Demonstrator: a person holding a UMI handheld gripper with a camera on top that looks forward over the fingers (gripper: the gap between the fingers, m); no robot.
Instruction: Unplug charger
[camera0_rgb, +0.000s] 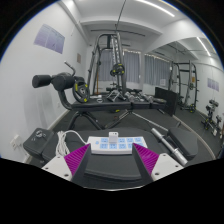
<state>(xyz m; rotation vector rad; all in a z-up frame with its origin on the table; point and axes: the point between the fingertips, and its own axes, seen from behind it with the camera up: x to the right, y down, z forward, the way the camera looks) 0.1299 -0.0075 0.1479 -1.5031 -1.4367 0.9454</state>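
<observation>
A white power strip (108, 146) with several pale blue sockets lies on a dark padded surface (108, 170), just ahead of my fingers and between their tips. A small white charger (112, 135) stands plugged in at the strip's far edge. My gripper (111, 160) is open. Its magenta pads (77, 160) flank the near end of the strip without touching it. Nothing is held.
This is a gym room. A black exercise machine (75, 90) stands beyond on the left, a weight rack (115, 85) in the middle, and more racks (185, 85) on the right. A dark device (38, 143) sits to the left of the strip.
</observation>
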